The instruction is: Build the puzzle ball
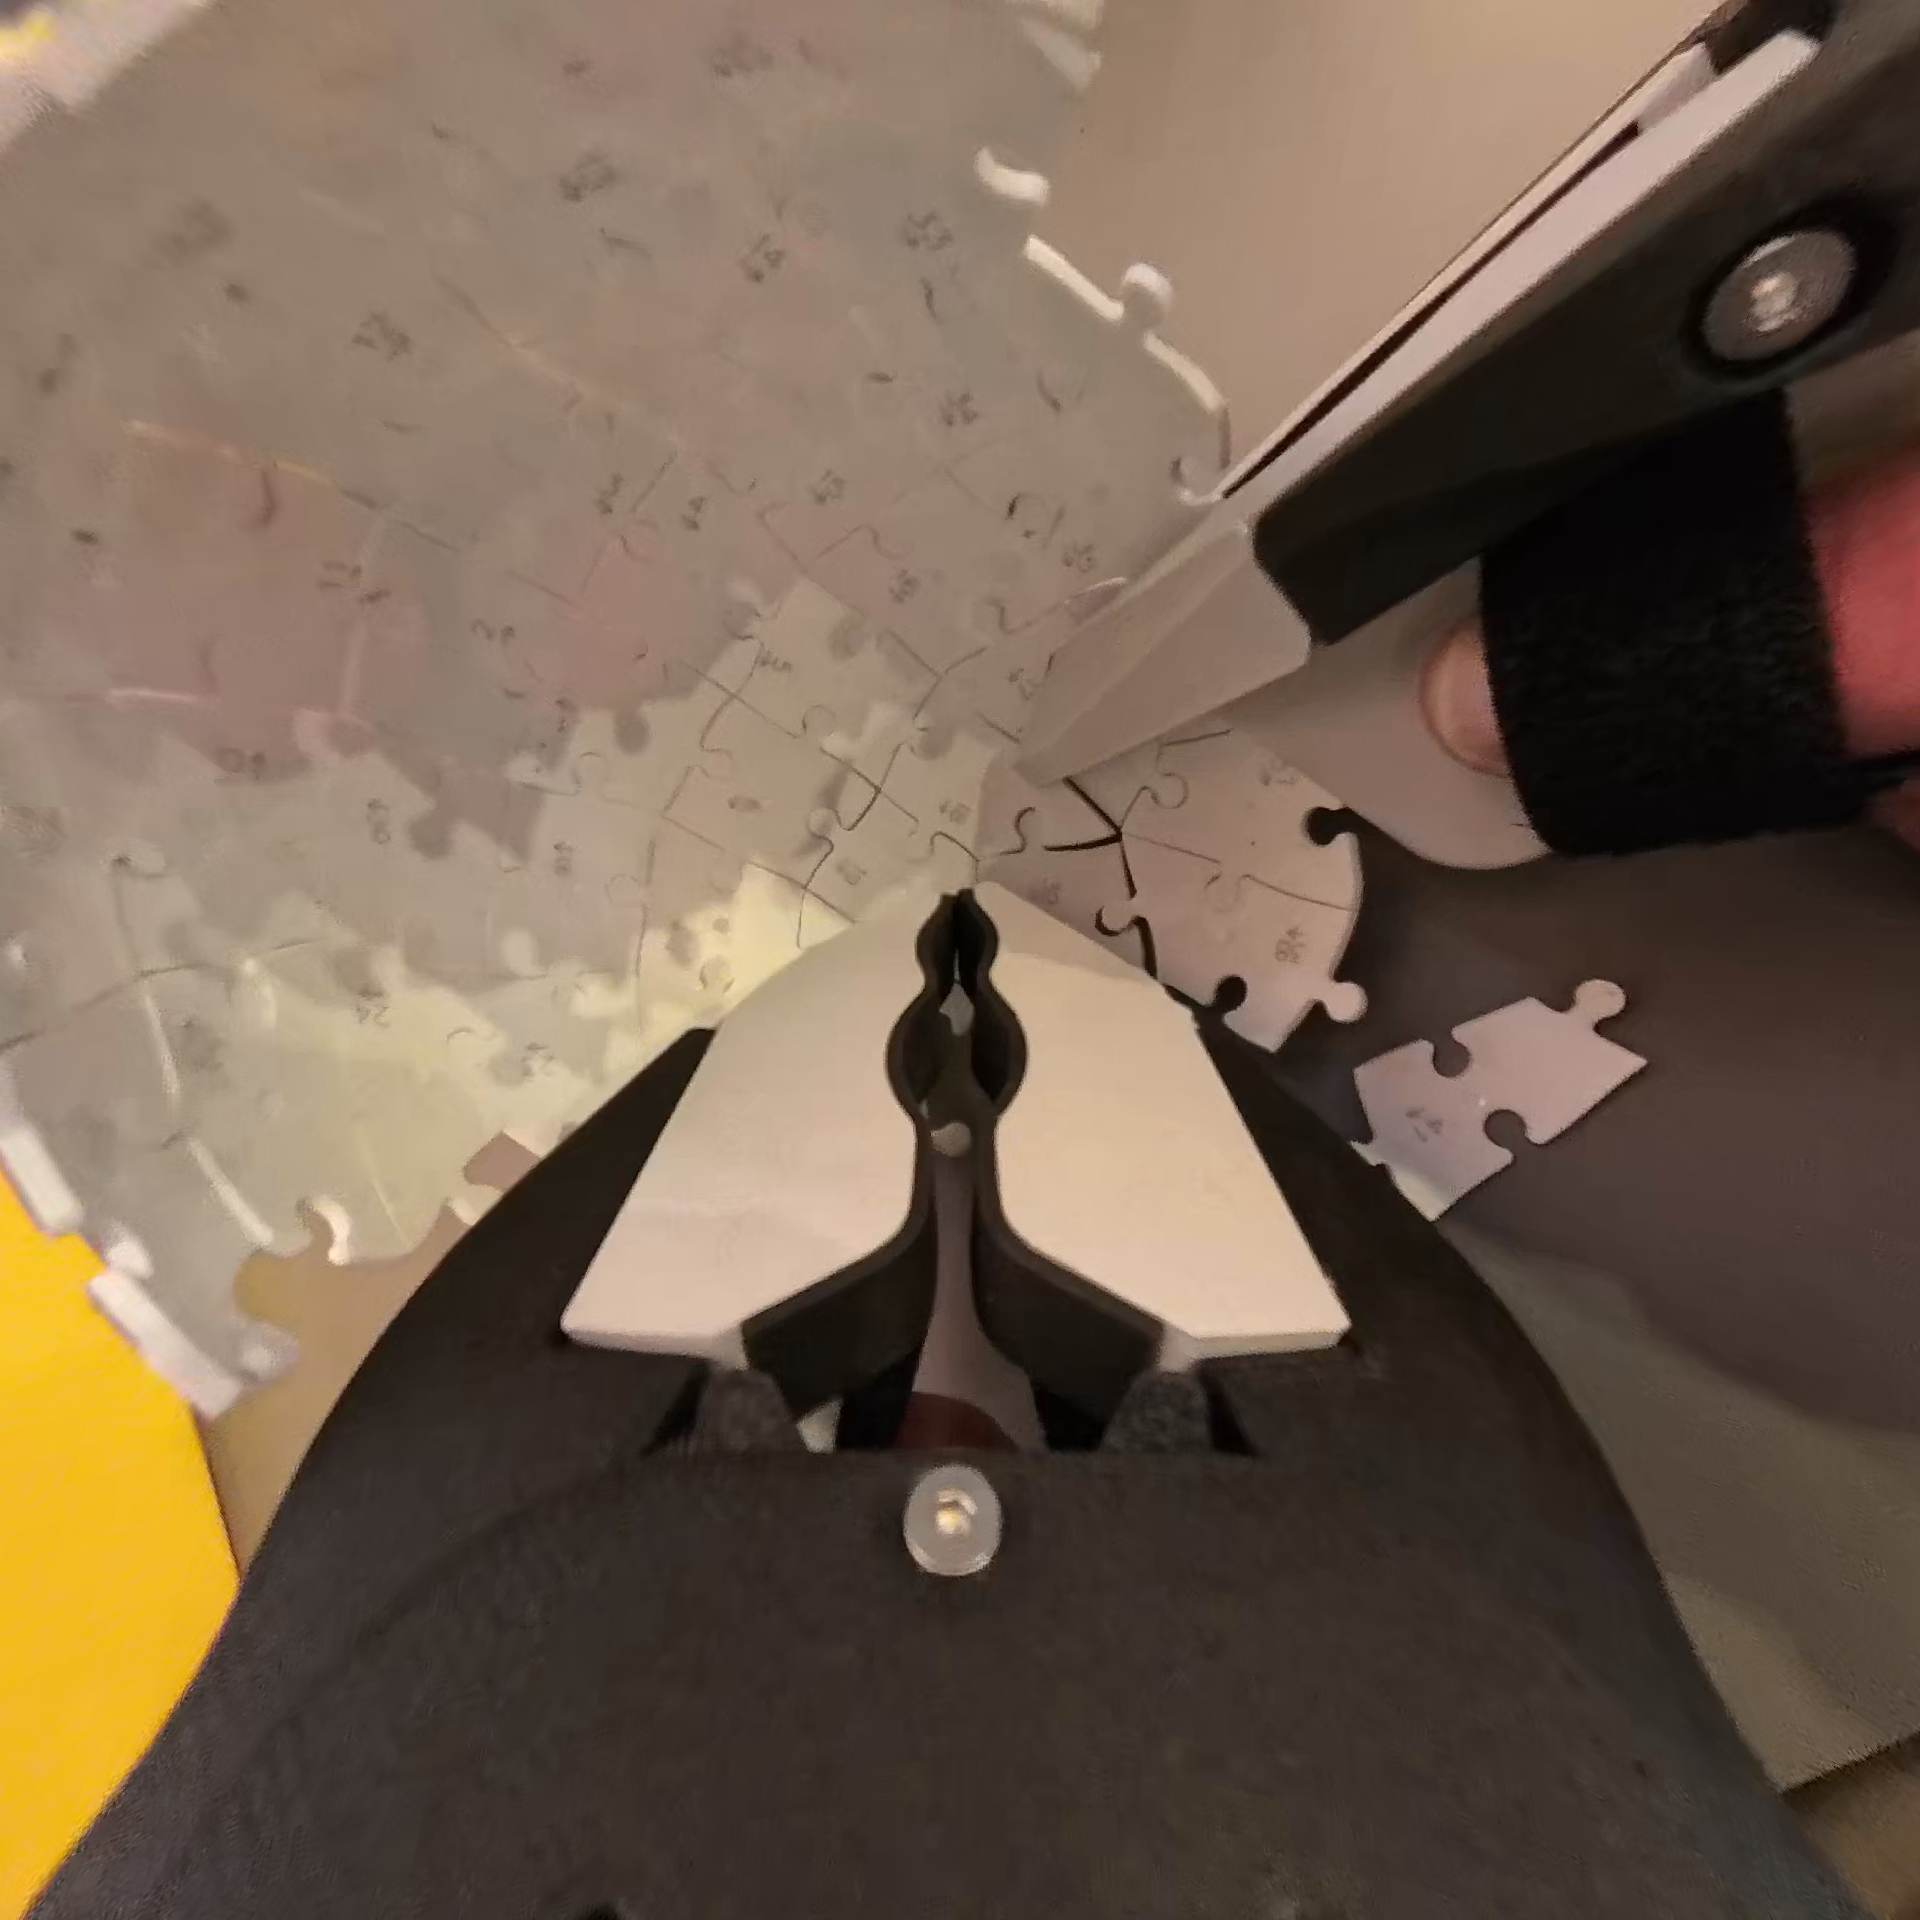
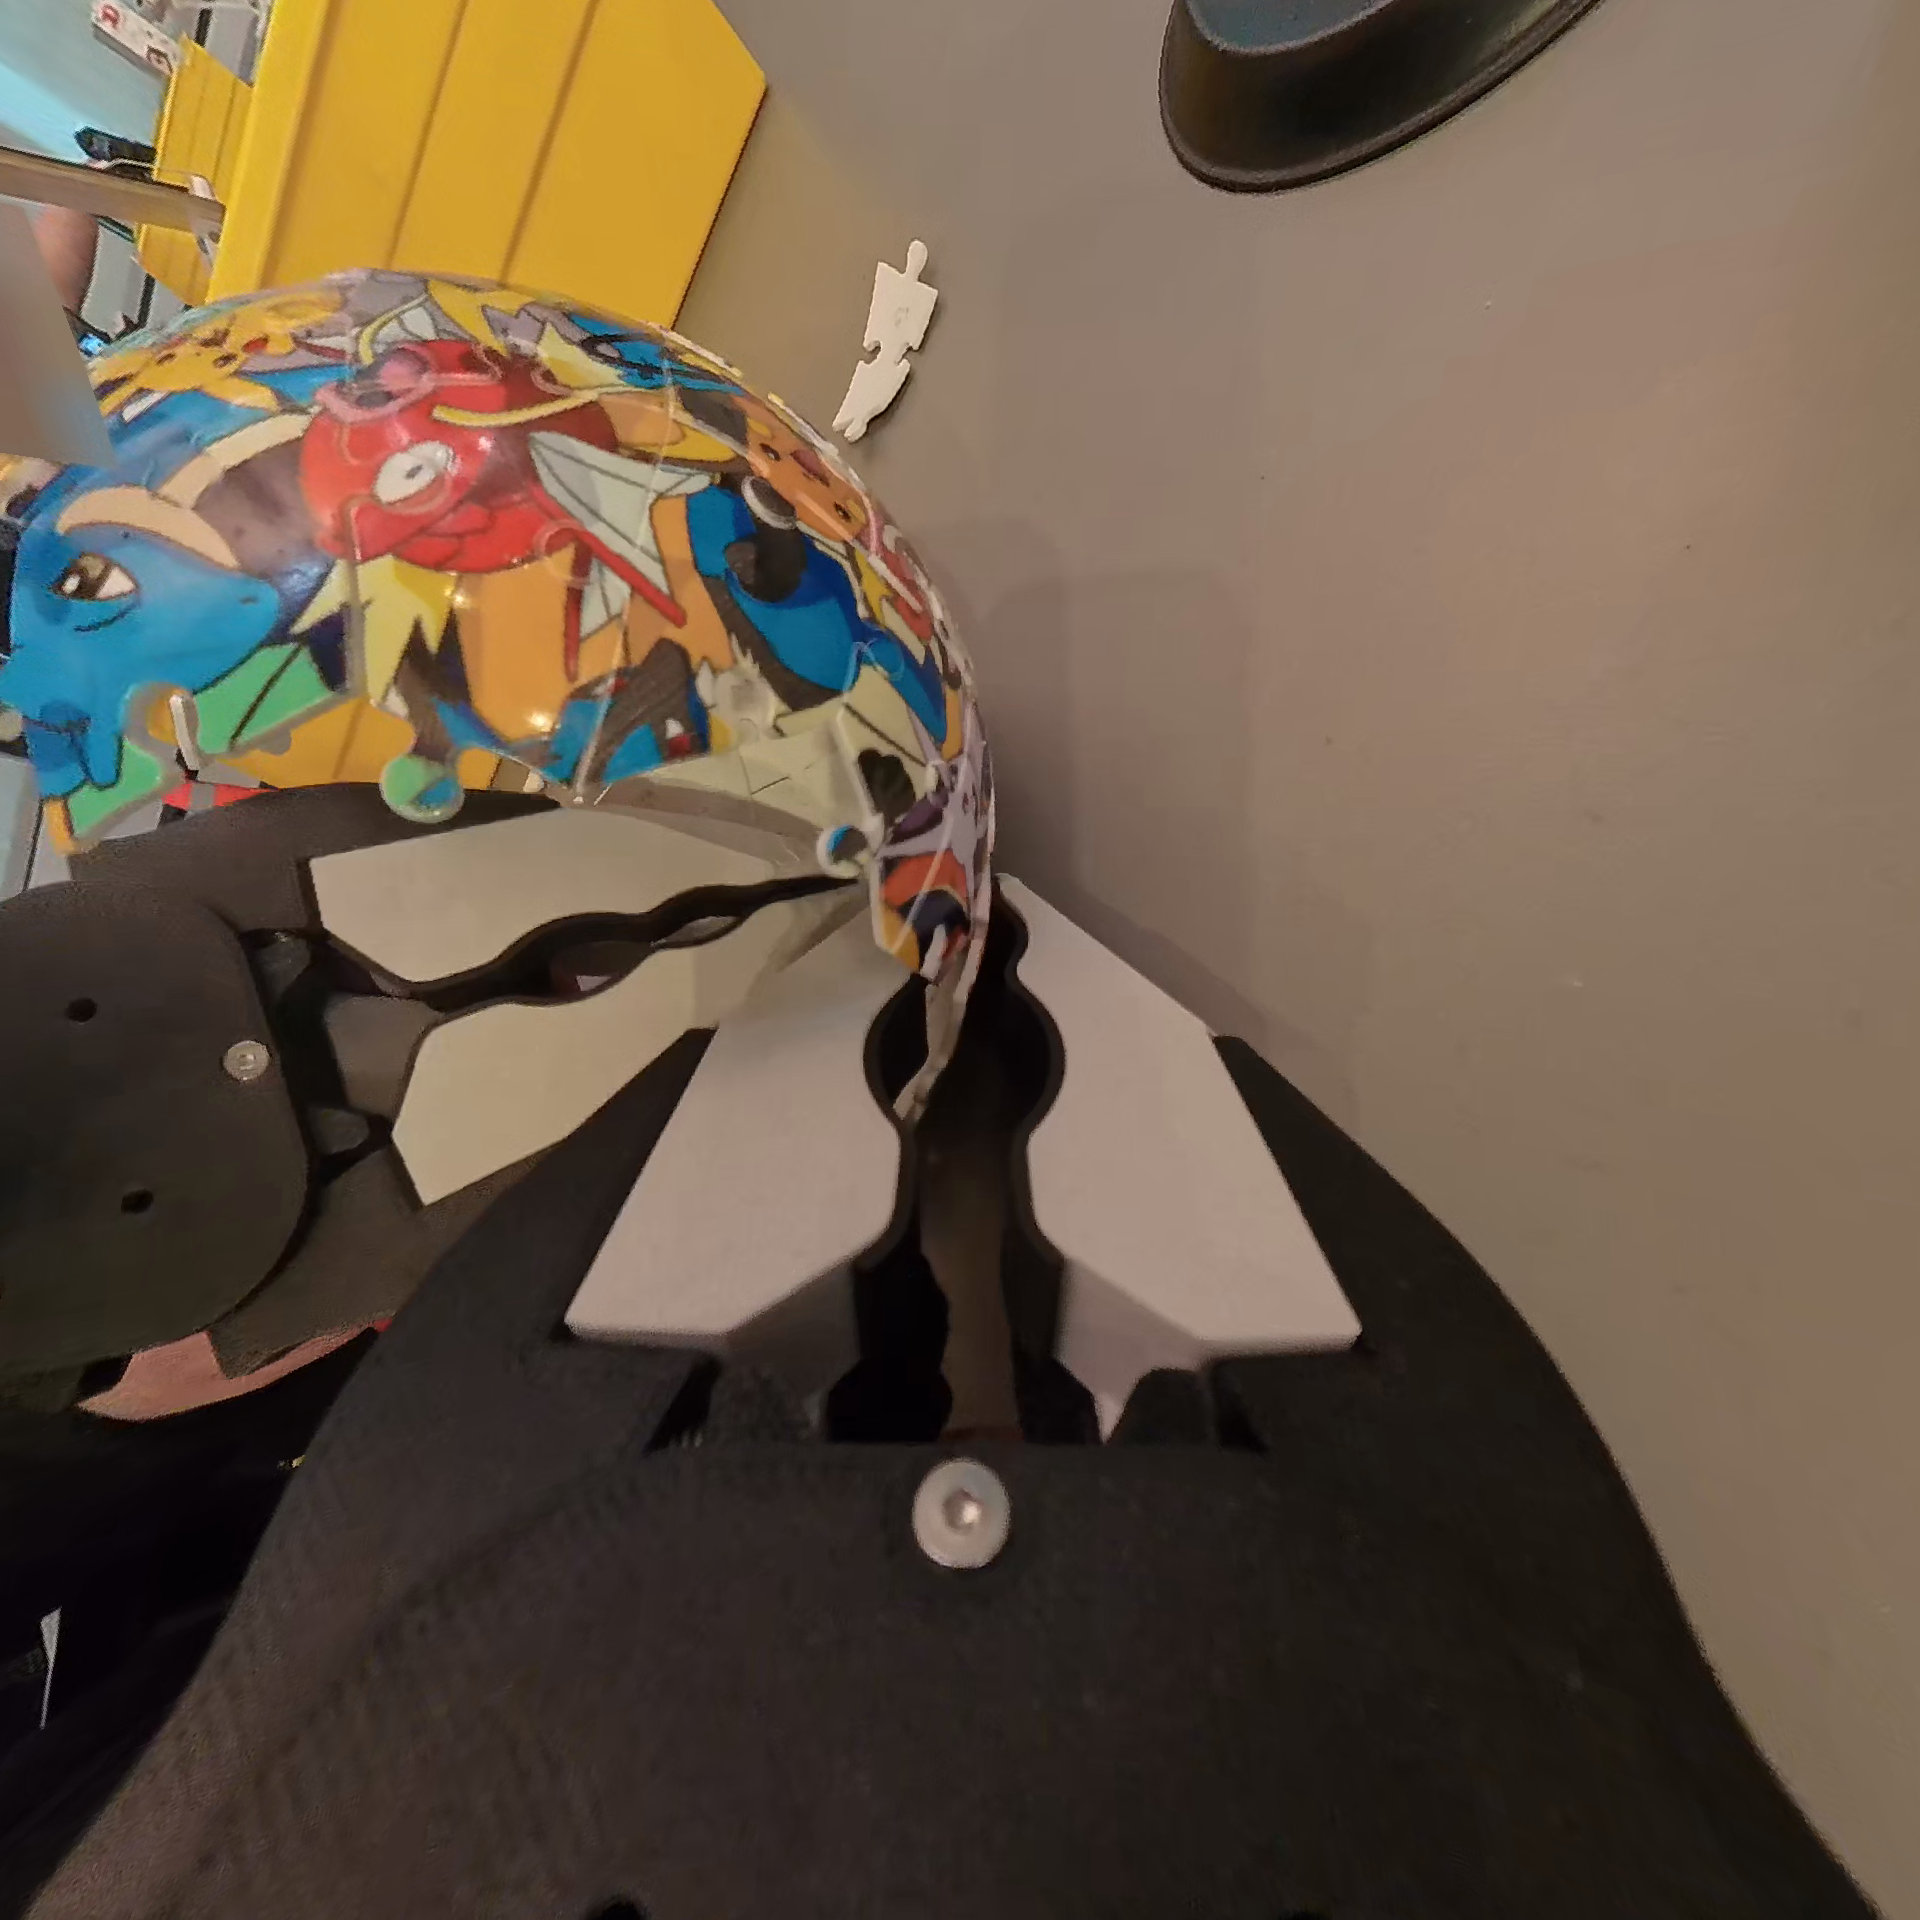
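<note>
1. The grey matte table surface (image 2: 1455, 727) carried the whole work area, with a yellow panelled box (image 2: 468, 145) at its far edge and a black round-rimmed object (image 2: 1340, 114) lying further off (only part of it in frame).
2. The partly built puzzle ball (image 2: 499, 540), a curved shell of interlocked plastic pieces with bright cartoon print outside and pale grey numbered backs inside (image 1: 468, 499), was held clear of the table between the two tools. Its lower rim was unfinished, with tabs and slots exposed.
3. The left gripper (image 1: 961, 914), black-bodied with white finger blocks, had its jaws pressed together at the tips on the inner edge of the shell; in the right wrist view it (image 2: 821, 894) met the shell's rim from the left side.
4. The right gripper (image 2: 971, 987) had its jaws narrowed onto the shell's rim, the printed edge running down between the pads. In the left wrist view its finger (image 1: 1164, 675) lay against the numbered inner face.
5. A hand (image 1: 1860, 592) with a black strap gripped the right tool.
6. One loose white puzzle piece (image 1: 1496, 1081) lay flat on the table just beside the shell, blank side up (image 2: 888, 343).
</note>
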Demonstrator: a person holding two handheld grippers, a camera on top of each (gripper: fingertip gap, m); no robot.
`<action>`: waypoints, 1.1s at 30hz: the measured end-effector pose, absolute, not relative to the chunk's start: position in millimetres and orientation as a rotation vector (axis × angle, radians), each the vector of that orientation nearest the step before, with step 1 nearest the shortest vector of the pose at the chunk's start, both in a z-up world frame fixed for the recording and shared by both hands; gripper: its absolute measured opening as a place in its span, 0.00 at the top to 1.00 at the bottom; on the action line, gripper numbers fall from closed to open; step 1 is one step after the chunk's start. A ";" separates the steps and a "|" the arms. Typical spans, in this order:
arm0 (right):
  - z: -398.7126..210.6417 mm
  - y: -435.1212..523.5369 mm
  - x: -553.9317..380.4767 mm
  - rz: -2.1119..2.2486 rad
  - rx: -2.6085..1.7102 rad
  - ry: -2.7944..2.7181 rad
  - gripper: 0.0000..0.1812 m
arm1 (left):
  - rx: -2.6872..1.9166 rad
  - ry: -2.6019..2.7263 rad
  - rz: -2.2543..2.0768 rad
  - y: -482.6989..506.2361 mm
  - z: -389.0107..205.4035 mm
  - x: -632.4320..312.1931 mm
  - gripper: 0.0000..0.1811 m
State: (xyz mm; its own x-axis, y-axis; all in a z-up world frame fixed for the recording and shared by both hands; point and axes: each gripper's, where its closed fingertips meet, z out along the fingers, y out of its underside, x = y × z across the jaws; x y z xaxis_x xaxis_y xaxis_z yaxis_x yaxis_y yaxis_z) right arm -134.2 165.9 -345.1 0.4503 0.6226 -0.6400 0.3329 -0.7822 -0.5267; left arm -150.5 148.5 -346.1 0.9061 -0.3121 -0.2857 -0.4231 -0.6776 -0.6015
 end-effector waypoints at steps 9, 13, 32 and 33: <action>-345.1 165.7 -134.0 1.258 -2.382 -0.811 0.97 | -2.362 0.582 0.245 150.4 -350.1 -148.2 1.00; -345.0 165.5 -133.8 1.254 -2.382 -0.811 0.97 | -2.368 0.608 0.262 149.8 -350.7 -148.3 1.00; -341.9 160.5 -125.5 1.240 -2.383 -0.854 0.91 | -2.377 0.599 0.228 150.0 -351.1 -148.4 1.00; -342.0 159.3 -124.4 1.250 -2.391 -0.858 0.91 | -2.375 0.596 0.229 150.0 -351.0 -148.3 1.00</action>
State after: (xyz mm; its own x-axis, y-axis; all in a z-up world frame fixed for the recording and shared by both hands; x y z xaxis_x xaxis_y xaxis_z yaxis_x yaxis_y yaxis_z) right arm -124.4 159.3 -342.0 0.4403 0.6342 -0.6355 0.3648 -0.7731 -0.5188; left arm -148.3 150.0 -351.0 0.8802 -0.3572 -0.3124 -0.4745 -0.6718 -0.5687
